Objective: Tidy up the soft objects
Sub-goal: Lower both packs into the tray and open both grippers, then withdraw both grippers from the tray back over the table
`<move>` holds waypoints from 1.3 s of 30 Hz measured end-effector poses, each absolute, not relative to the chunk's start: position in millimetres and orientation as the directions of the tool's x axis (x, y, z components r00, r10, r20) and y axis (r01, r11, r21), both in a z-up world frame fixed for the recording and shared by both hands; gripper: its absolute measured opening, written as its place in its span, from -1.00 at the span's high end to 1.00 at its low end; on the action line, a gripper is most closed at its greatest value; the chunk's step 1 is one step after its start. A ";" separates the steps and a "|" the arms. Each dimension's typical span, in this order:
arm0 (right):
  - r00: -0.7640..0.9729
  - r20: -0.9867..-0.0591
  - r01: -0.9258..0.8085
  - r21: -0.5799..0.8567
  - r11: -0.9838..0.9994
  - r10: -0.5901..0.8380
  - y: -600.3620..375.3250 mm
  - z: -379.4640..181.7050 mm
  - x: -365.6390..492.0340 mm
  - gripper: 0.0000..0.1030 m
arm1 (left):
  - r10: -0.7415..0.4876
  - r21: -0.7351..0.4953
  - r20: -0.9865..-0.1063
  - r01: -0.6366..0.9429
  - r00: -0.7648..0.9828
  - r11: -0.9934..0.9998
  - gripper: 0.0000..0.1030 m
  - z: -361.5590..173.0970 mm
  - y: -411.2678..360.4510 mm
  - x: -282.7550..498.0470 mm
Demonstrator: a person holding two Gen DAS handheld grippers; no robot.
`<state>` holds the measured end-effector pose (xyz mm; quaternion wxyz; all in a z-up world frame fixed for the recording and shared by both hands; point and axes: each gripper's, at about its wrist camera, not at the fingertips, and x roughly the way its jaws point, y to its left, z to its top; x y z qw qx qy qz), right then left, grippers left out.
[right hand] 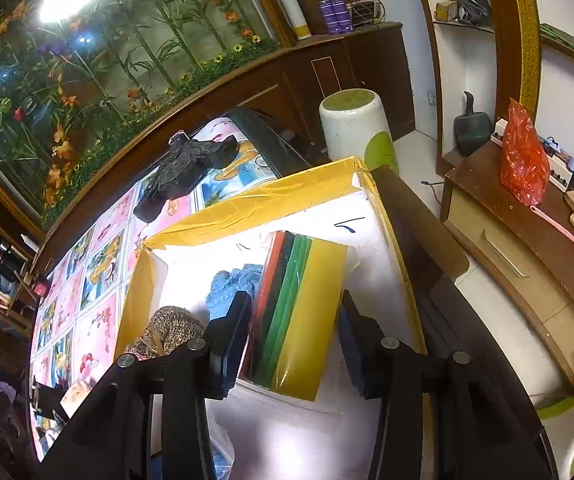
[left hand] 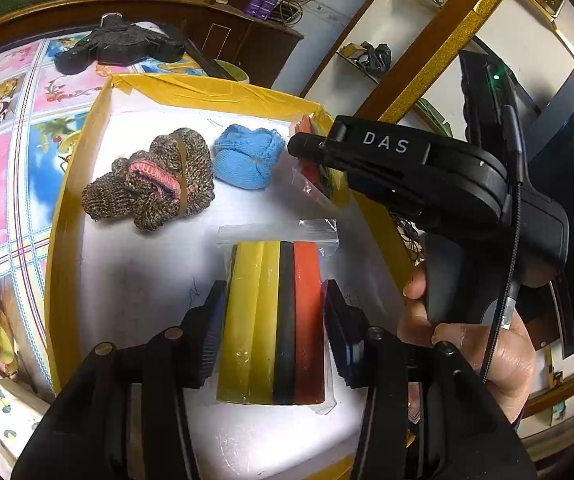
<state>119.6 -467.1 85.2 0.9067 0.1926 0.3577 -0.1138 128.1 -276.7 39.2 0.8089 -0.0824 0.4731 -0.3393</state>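
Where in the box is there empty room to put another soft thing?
Bare white floor lies left of the clay pack, below the brown knit bundle, toward the yellow left wall. The far right is crowded: blue knit bundle, second clay pack.

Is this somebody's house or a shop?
Most likely a lived-in home: a table with a flowery cloth, a dark wooden cabinet holding purple spray cans, and a big flower mural on the wall.
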 end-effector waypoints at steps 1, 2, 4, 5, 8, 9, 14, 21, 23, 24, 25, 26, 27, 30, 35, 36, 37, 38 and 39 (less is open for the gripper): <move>0.720 -0.691 0.341 0.267 0.901 -0.067 -467.2 84.3 118.1 0.14 | -0.626 -0.455 -0.712 0.469 0.319 0.757 0.13 38.1 -276.9 129.0; 0.721 -0.689 0.339 0.269 0.902 -0.066 -468.4 83.3 116.9 0.13 | -0.625 -0.455 -0.714 0.468 0.316 0.757 0.13 37.3 -277.5 128.5; 0.724 -0.687 0.337 0.271 0.902 -0.064 -470.8 81.0 114.4 0.11 | -0.623 -0.454 -0.719 0.471 0.307 0.756 0.03 36.8 -279.1 128.8; 0.726 -0.684 0.337 0.273 0.901 -0.064 -471.3 81.2 113.5 0.10 | -0.622 -0.453 -0.721 0.472 0.305 0.756 -0.03 36.8 -279.8 128.6; 0.730 -0.680 0.341 0.271 0.900 -0.072 -472.7 80.2 110.2 -0.01 | -0.623 -0.448 -0.715 0.477 0.318 0.756 -0.03 39.4 -280.6 127.7; 0.733 -0.677 0.340 0.273 0.900 -0.072 -472.6 80.4 109.2 -0.04 | -0.622 -0.444 -0.715 0.479 0.321 0.757 -0.03 39.8 -281.1 126.7; 0.764 -0.641 0.320 0.283 0.904 -0.070 -468.3 84.6 99.5 -0.04 | -0.617 -0.428 -0.705 0.483 0.349 0.763 -0.03 47.6 -278.5 123.6; 0.782 -0.618 0.304 0.269 0.914 -0.079 -459.9 83.7 87.8 -0.04 | -0.611 -0.407 -0.686 0.487 0.395 0.772 -0.04 70.6 -265.9 106.9; 0.787 -0.613 0.292 0.258 0.921 -0.078 -454.2 84.1 85.1 -0.04 | -0.621 -0.407 -0.667 0.497 0.411 0.766 -0.04 78.2 -255.0 93.7; 0.790 -0.609 0.284 0.253 0.925 -0.076 -451.5 84.9 84.4 -0.04 | -0.623 -0.402 -0.659 0.502 0.421 0.765 -0.04 82.3 -247.6 84.8; 0.795 -0.602 0.273 0.247 0.930 -0.074 -448.3 85.5 82.9 -0.04 | -0.622 -0.398 -0.652 0.503 0.433 0.767 -0.04 85.5 -238.8 75.3; 0.801 -0.594 0.261 0.239 0.935 -0.072 -445.0 86.3 81.5 -0.04 | -0.623 -0.395 -0.646 0.504 0.441 0.768 -0.04 87.3 -232.8 68.2; 0.808 -0.585 0.249 0.233 0.940 -0.069 -442.1 86.4 79.5 -0.04 | -0.621 -0.387 -0.637 0.507 0.456 0.770 -0.04 89.6 -222.3 57.6; 0.832 -0.553 0.197 0.215 0.957 -0.047 -430.6 87.1 73.6 -0.04 | -0.596 -0.346 -0.628 0.506 0.501 0.790 -0.04 91.4 -189.5 26.9; 0.839 -0.543 0.124 0.249 0.961 0.033 -406.6 84.6 45.3 -0.06 | -0.549 -0.342 -0.638 0.440 0.541 0.830 -0.13 81.2 -111.1 -13.4; 0.842 -0.536 0.095 0.250 0.963 0.056 -398.0 84.7 34.1 -0.09 | -0.543 -0.352 -0.639 0.420 0.545 0.836 -0.23 77.6 -91.6 -19.9; 0.846 -0.527 0.061 0.252 0.966 0.084 -388.3 83.9 21.0 -0.15 | -0.521 -0.353 -0.652 0.387 0.551 0.852 -0.37 72.0 -72.9 -25.1; 0.849 -0.517 0.030 0.251 0.968 0.108 -379.5 83.1 7.3 -0.20 | -0.485 -0.342 -0.672 0.346 0.559 0.873 -0.37 65.7 -58.2 -29.1; 0.852 -0.508 0.002 0.244 0.970 0.126 -370.4 81.5 -6.0 -0.30 | -0.456 -0.336 -0.687 0.309 0.567 0.890 -0.37 59.0 -42.7 -32.8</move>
